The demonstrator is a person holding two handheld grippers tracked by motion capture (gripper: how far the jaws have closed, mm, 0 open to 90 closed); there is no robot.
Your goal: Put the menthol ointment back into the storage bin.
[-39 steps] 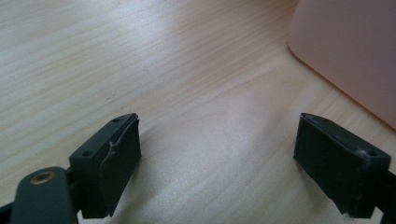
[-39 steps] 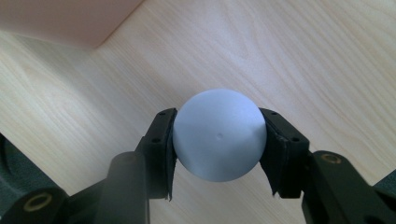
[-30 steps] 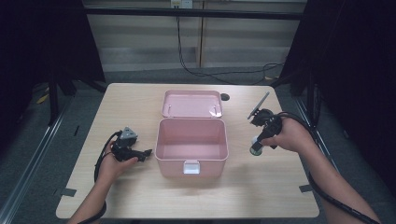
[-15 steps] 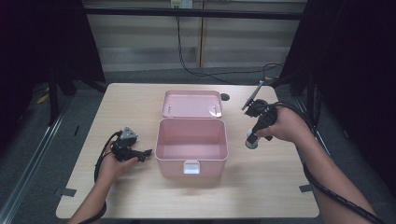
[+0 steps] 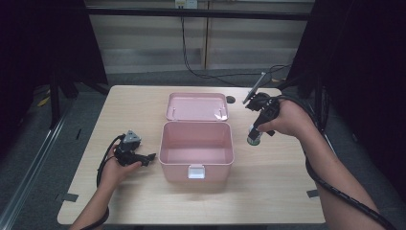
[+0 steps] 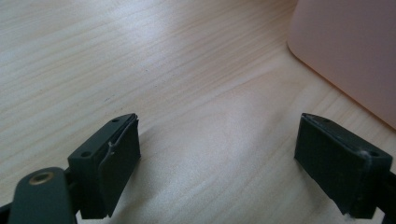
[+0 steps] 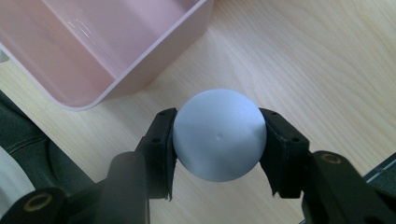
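High view: a pink box (image 5: 196, 151) is seen open at the centre of the wooden table (image 5: 287, 191), its lid (image 5: 197, 106) laid back flat at 12 o'clock from the tub. The left gripper (image 5: 148, 157) is held low at the table, at 9 o'clock from the box and just beside its left wall, jaws pointed toward it. The right gripper (image 5: 253, 136) is held at 3 o'clock from the box, raised clear of the table and pointed downward; a pale rounded object is seen at its tip, near the box's right wall but outside it.

Left gripper view: both jaws are seen spread wide with bare table between them; nothing is gripped. The pink wall of the box (image 6: 345, 51) is noted at 1 o'clock, apart from the jaws.

Right gripper view: a pale grey-blue ball (image 7: 219, 134) is clamped between the two jaws, both pads pressed against its sides. The ball is seen over bare table, with the box's rounded corner and open interior (image 7: 93, 51) at 10 o'clock from it, not touching.
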